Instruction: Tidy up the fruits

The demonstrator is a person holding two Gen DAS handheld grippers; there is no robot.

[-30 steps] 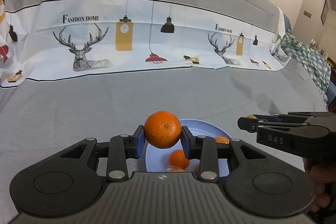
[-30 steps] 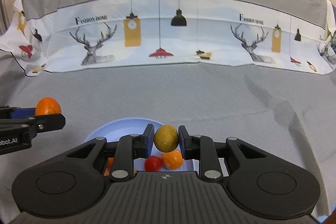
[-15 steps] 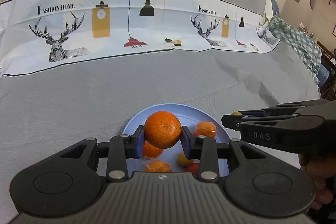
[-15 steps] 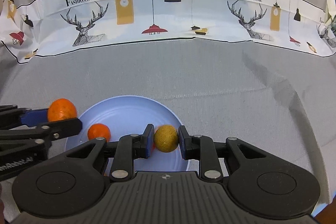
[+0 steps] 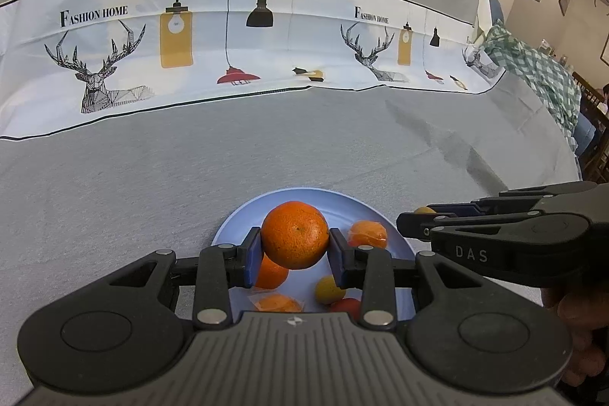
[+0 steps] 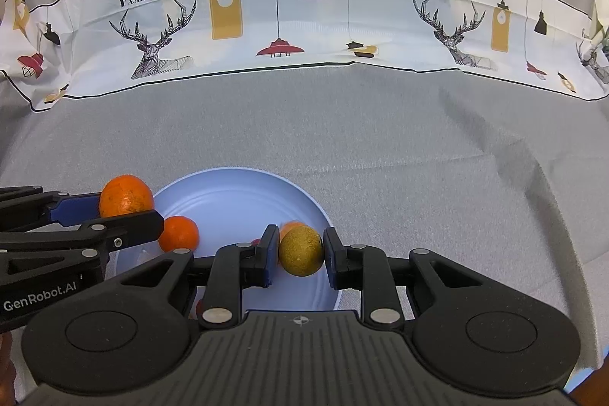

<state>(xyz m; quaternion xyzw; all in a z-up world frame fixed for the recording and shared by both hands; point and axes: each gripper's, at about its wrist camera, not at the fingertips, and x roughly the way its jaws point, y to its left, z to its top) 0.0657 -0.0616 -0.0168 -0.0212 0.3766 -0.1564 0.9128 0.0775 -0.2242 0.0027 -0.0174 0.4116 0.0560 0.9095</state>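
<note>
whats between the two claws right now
In the right wrist view, a small orange on the blue plate lies between the left claw and right claw.

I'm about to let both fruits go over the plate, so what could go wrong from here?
1. The orange in the left gripper hangs above fruit already on the blue plate; dropped there, it may bounce or roll off.
2. The yellow-green fruit in the right gripper sits near the plate's right rim and could roll onto the grey cloth.
3. The grippers are close and could collide.

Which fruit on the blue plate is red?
The small red fruit at the plate's near edge, beside the yellow one; the others there are orange.
</note>
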